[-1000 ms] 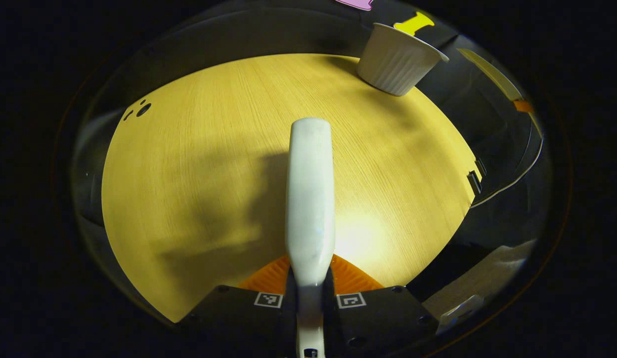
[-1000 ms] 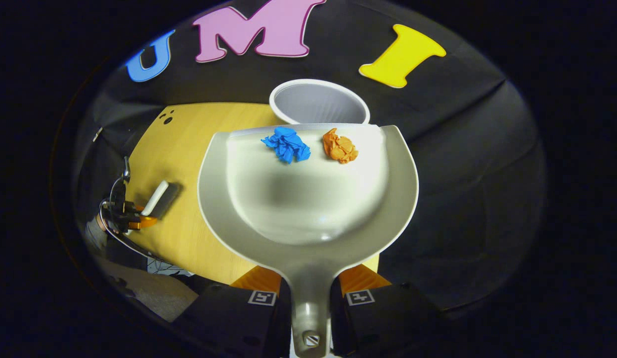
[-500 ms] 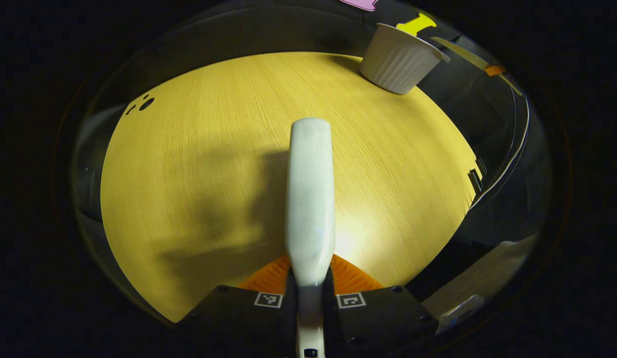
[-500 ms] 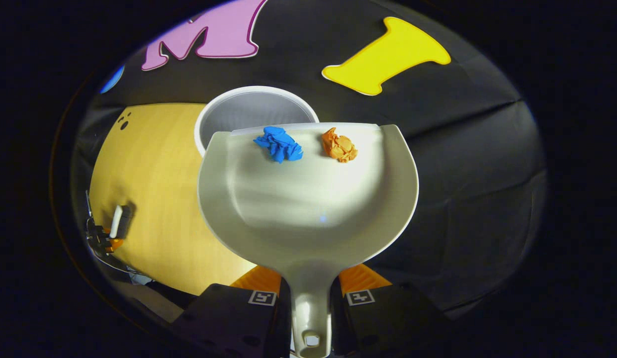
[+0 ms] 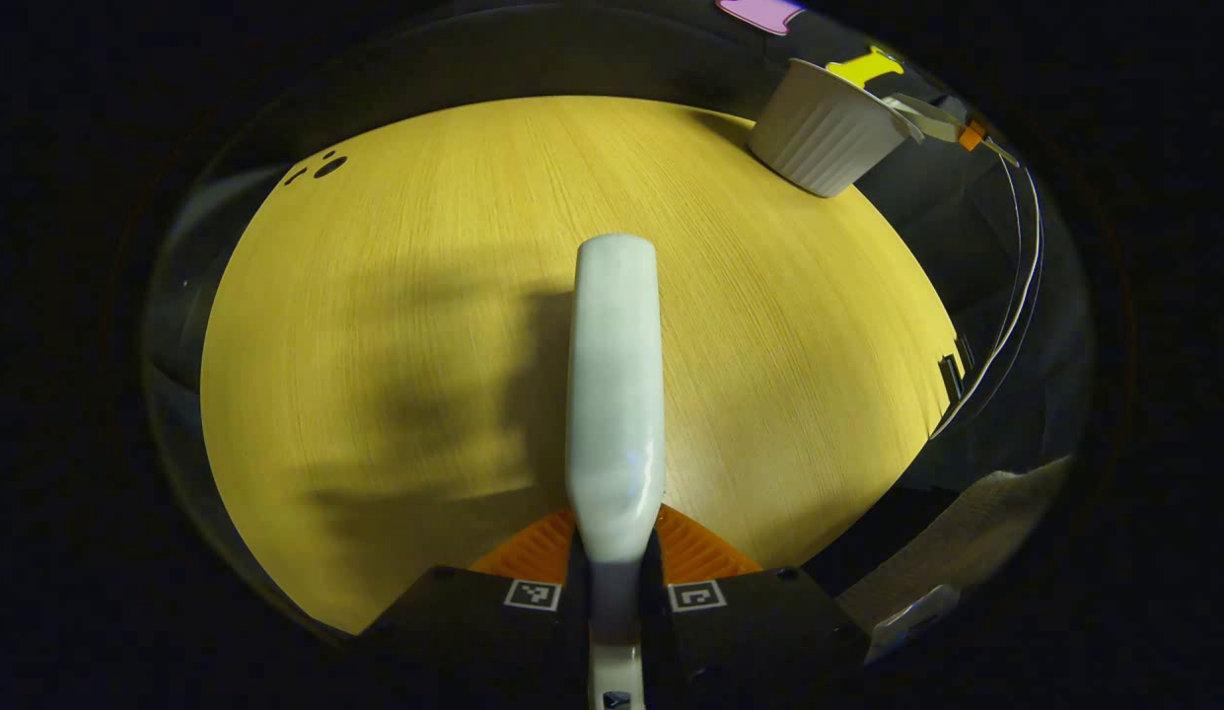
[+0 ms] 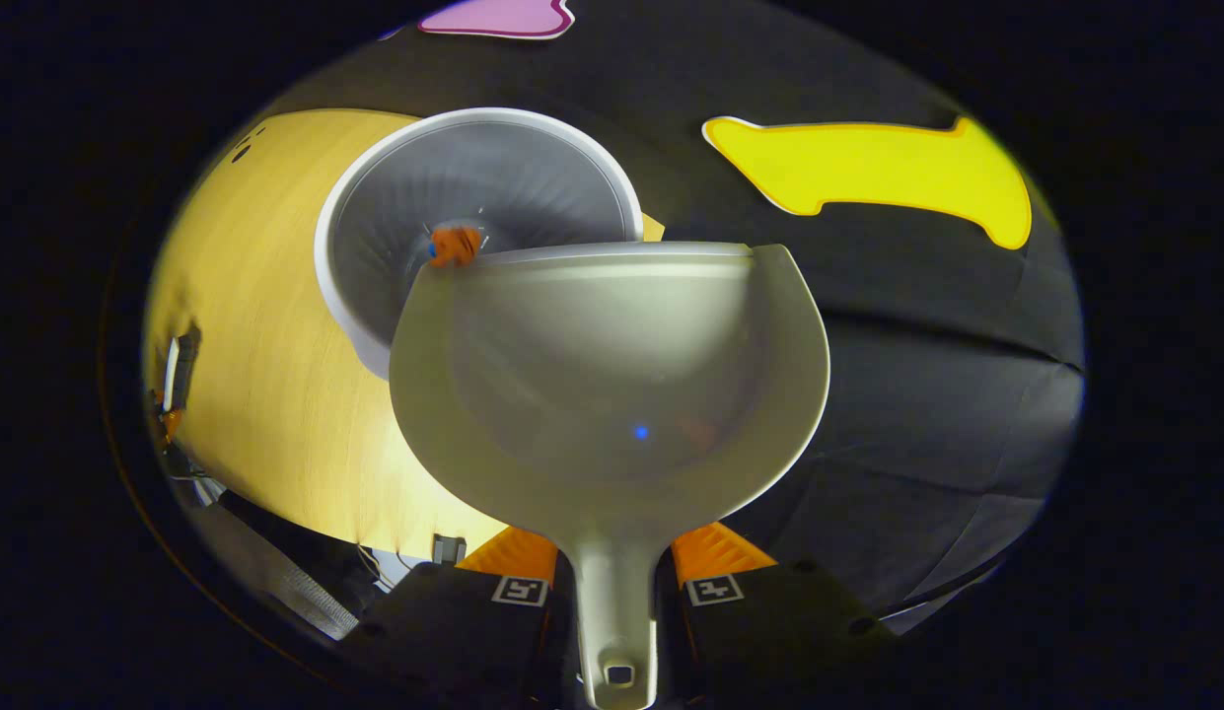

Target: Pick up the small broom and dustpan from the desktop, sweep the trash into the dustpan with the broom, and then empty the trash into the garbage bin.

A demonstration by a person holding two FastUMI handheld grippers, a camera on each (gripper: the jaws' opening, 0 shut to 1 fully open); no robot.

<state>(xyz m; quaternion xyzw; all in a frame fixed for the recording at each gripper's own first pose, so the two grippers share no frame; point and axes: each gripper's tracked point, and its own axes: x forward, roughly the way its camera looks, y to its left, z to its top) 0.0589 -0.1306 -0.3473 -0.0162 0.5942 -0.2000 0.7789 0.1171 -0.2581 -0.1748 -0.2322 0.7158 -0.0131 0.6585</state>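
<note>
Dustpan (image 6: 612, 385), handle clamped in the right gripper (image 6: 616, 582), tipped over the garbage bin (image 6: 473, 197) to drop what looks like crumpled orange trash (image 6: 454, 245) inside, with broom (image 5: 614, 385) pinched in the left gripper (image 5: 614, 582), parked well clear of the bin.

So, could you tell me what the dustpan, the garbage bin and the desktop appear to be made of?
The dustpan looks like smooth moulded plastic, pale with a soft sheen and one-piece curves. The garbage bin seems to be white ribbed plastic, given its fine vertical flutes and matte look. The desktop shows a light wood grain; whether it is solid wood or laminate cannot be told.
</note>
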